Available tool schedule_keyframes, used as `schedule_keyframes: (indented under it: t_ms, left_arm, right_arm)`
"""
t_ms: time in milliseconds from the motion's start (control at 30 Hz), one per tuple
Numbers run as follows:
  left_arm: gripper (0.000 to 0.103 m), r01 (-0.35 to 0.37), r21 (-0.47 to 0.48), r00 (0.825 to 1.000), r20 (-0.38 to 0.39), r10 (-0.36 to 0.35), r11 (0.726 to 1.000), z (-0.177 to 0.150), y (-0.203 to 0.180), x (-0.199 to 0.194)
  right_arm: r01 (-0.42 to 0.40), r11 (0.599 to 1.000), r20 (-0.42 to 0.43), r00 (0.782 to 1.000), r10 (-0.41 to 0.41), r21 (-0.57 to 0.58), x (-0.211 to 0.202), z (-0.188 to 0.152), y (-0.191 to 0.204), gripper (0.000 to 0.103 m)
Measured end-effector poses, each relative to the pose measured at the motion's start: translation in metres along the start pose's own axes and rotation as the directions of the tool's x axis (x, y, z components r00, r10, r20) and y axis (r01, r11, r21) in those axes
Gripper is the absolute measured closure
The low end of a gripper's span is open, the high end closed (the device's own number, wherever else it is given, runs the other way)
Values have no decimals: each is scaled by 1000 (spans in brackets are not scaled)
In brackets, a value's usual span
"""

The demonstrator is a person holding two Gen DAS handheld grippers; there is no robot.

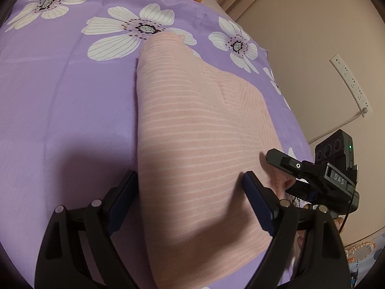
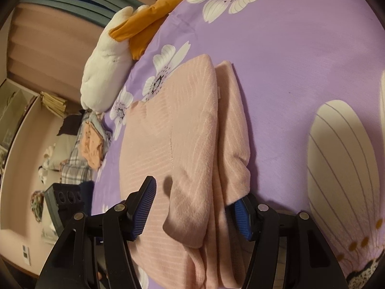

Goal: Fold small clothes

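Observation:
A pink garment with thin white stripes (image 1: 192,120) lies folded lengthwise on the purple flowered bedsheet (image 1: 67,96). My left gripper (image 1: 190,183) hovers over its near end with the jaws wide open, one finger at the garment's left edge and the other over the cloth. My right gripper (image 1: 280,172) comes in from the right at the garment's near right corner. In the right wrist view the doubled layers of the garment (image 2: 192,132) run between the right gripper's (image 2: 196,190) blue pads. The left pad stands clear of the fold, and the cloth drapes over the right pad.
A white and orange plush toy (image 2: 105,67) lies at the far edge of the bed. A heap of other clothes (image 2: 91,144) sits beyond the bed. A white power strip (image 1: 349,84) hangs on the wall past the bed's right edge.

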State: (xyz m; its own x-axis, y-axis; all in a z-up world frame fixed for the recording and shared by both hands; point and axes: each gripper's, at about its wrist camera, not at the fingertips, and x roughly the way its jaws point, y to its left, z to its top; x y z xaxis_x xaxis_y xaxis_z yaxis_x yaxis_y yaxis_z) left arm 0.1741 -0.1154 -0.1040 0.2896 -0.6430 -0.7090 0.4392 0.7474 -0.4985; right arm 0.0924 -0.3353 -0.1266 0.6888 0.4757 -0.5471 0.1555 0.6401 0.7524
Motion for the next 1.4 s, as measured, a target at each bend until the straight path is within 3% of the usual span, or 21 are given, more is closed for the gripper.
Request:
schedule_keyframes:
  t_ms: [567,733,1067,1400]
  left_arm:
    - [16,21,12,1000,0,-21,1000,15,0,15]
    - [29,-8,10,1000,12,8,1000,15,2,12]
    - [47,-42,14,999,17,42,999,13,-1,6]
    - [60,-63,44,997,39,62,997,11,-7,0]
  right_arm:
    - [-22,999,-6,1000,22,-37,20,16,7,42]
    - [-11,998,13,1000,12,-62,21,16,12,43]
    - [45,992,44,998,-40,-115,22,14,20,67]
    - [68,980,106,993,-49,-185,16,9,36,74]
